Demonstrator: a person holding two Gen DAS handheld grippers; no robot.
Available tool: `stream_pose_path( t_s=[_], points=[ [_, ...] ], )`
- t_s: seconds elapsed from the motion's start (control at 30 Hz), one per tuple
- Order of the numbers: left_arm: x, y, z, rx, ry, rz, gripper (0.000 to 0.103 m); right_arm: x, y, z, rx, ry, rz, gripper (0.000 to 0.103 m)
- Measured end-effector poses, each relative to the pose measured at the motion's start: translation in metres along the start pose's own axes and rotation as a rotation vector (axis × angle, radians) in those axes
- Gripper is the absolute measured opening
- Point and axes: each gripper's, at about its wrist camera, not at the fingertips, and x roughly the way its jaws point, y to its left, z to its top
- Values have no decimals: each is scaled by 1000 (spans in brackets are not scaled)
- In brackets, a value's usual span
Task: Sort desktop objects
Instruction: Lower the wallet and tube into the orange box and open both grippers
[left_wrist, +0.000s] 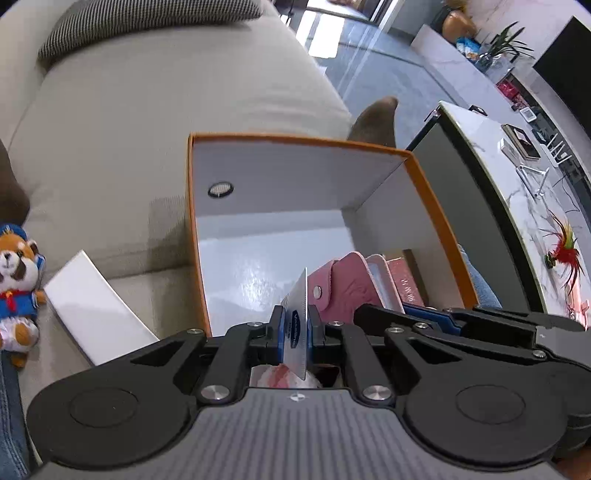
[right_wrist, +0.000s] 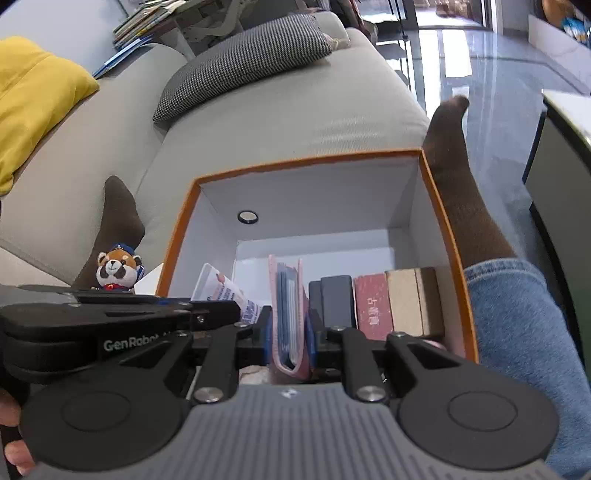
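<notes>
An orange-rimmed white box (left_wrist: 195, 206) (right_wrist: 432, 192) sits on a grey sofa. My left gripper (left_wrist: 296, 332) is shut on a flat white tube with a blue label (left_wrist: 297, 325), held edge-on over the box's near side. The tube also shows in the right wrist view (right_wrist: 221, 288). My right gripper (right_wrist: 290, 332) is shut on a pink card holder (right_wrist: 288, 306), upright inside the box; it appears pink with snaps in the left view (left_wrist: 343, 288). Beside it stand a dark case (right_wrist: 334, 299), a red booklet (right_wrist: 373, 302) and a brown box (right_wrist: 413, 299).
A plush red panda (left_wrist: 16, 291) (right_wrist: 118, 267) and a white flat box (left_wrist: 96, 314) lie left of the box. A person's socked feet (right_wrist: 458, 177) (right_wrist: 114, 218) flank it. A checked cushion (right_wrist: 240, 62) lies behind. A marble table (left_wrist: 517, 192) stands to the right.
</notes>
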Motion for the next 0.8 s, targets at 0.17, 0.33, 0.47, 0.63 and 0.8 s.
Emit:
stream_pose_path(
  t_s=[0.17,0.33,0.47,0.63,0.8],
  points=[
    [2,5,-1,-32,1,-12,12,7,-10,-1,61,32,42,23],
    [1,3,1,-29,16,2,12,3,-17,0,115,34,87,27],
    [2,-2,2,-25,25,37,12,-12,-21,0,130,-9,93,34],
    [3,-8,3,-22,40,36,13,-19,-23,-2,122,-38,63,33],
    [4,-9,5,-24,45,26,16,-20,-25,-5,120,-39,60,33]
  ],
)
